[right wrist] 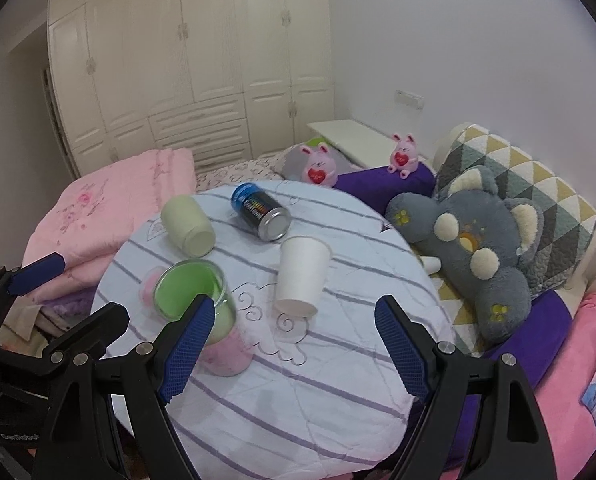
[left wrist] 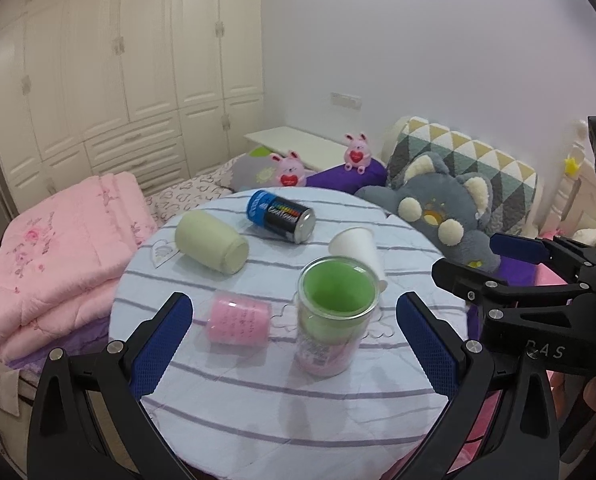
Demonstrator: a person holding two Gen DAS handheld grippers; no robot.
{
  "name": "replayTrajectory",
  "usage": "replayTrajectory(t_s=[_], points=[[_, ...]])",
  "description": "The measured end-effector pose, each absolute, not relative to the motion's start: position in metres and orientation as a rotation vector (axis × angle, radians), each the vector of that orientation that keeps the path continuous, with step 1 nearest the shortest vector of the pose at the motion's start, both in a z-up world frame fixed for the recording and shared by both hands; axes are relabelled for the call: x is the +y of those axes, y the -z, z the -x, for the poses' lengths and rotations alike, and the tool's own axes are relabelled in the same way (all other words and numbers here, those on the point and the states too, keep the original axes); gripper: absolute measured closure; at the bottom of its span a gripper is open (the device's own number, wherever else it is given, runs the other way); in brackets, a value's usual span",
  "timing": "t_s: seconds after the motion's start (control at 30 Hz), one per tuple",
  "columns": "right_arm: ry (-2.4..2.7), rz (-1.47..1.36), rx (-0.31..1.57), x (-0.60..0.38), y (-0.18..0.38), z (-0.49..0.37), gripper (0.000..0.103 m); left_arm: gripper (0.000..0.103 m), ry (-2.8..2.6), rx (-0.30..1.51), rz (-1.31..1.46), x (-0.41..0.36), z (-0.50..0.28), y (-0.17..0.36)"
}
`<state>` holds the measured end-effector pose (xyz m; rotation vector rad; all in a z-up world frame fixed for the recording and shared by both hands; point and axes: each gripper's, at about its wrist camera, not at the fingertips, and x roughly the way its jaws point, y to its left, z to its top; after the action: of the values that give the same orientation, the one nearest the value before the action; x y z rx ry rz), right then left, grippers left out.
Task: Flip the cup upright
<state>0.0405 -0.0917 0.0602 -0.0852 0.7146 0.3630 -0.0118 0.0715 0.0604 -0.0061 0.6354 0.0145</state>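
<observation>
On the round striped tablecloth (right wrist: 298,380), the white paper cup (right wrist: 303,276) lies tipped on its side, mouth away from camera, just beyond the upright clear glass with green lining (left wrist: 336,312). Not yet gripped; judged the approach stage. Right gripper (right wrist: 294,344) spread wide, empty; left gripper (left wrist: 294,344) likewise. Next: close across the cup wall lightly, as thin paper likely crushes, then rotate. Right view shows the cup whole; left view half-hides it behind the glass but shows the pink cup (left wrist: 238,322) lying clearly.

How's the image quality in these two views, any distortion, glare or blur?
Left wrist view: strong fisheye bending, dark corners, soft even light, the wardrobe slightly hazy. Right wrist view: same curvature and vignette, faint shadows on the table, no harsh glare.
</observation>
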Motion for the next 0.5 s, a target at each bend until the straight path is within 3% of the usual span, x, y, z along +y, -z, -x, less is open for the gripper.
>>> replayTrajectory(t_s=[0.5], points=[[-0.385,0.116,0.743,-0.072,-0.055,-0.043,0.019,0.000,-0.038,0.646,0.037,0.091,0.014,-0.054]])
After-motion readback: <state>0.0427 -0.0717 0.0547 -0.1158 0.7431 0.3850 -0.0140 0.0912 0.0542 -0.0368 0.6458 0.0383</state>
